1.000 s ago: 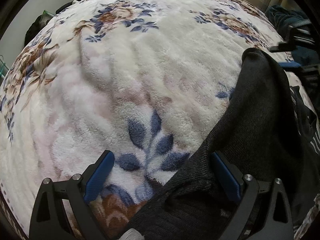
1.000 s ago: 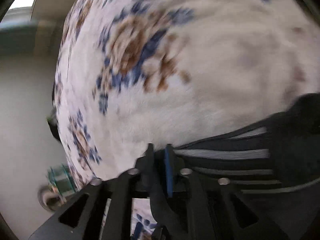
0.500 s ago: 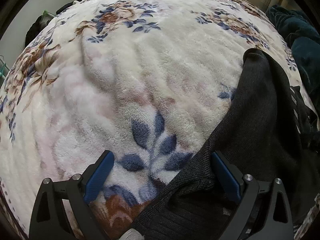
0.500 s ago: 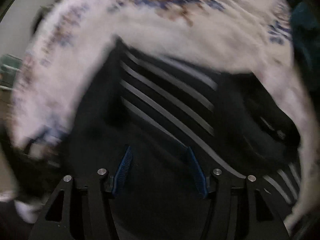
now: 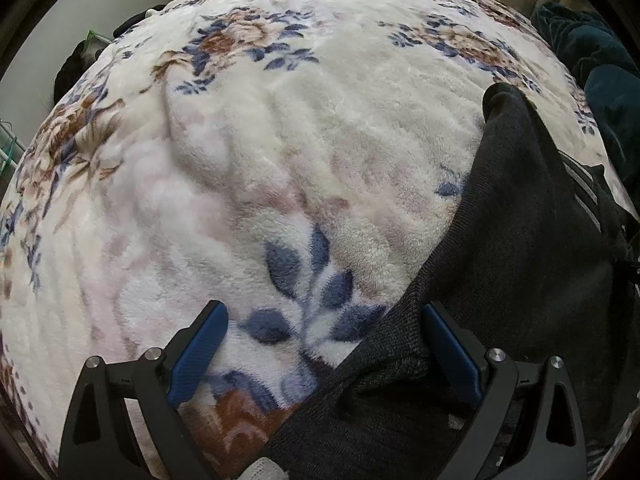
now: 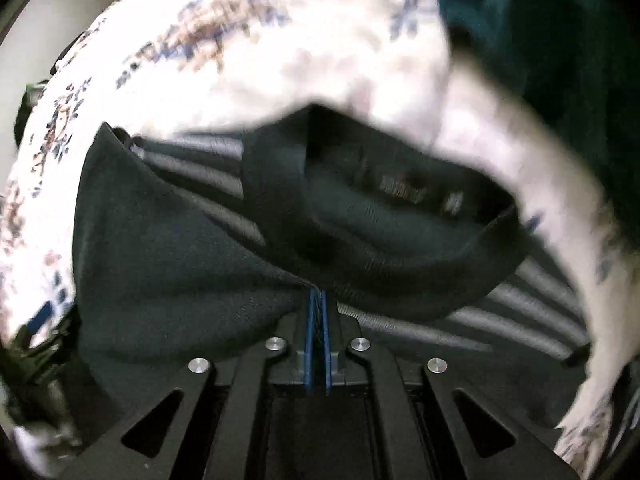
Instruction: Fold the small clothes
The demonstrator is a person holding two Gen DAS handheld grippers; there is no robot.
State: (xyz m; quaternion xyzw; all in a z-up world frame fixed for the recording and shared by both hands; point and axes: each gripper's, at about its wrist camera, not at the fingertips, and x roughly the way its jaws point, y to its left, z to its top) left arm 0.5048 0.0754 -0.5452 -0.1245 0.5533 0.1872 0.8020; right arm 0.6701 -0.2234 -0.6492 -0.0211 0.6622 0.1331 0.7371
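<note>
- Gaping wide, the left gripper hovers over the floral blanket, its right pad at the edge of the dark knit garment.
- That garment spreads from five o'clock up toward two o'clock in the left view.
- Pads pressed together, the right gripper pinches the garment's fabric; a teal cloth sits at one o'clock.

Wide open room is offered by the floral blanket ahead and left of the left tongs, whose jaws are spread over bare fleece. The right side is blocked by the dark knit garment, lying against the right pad. Further right, a teal fabric heap is piled at the bed's edge. In the blurred right wrist view, the way ahead of the right tongs is filled by bunched dark cloth.
</note>
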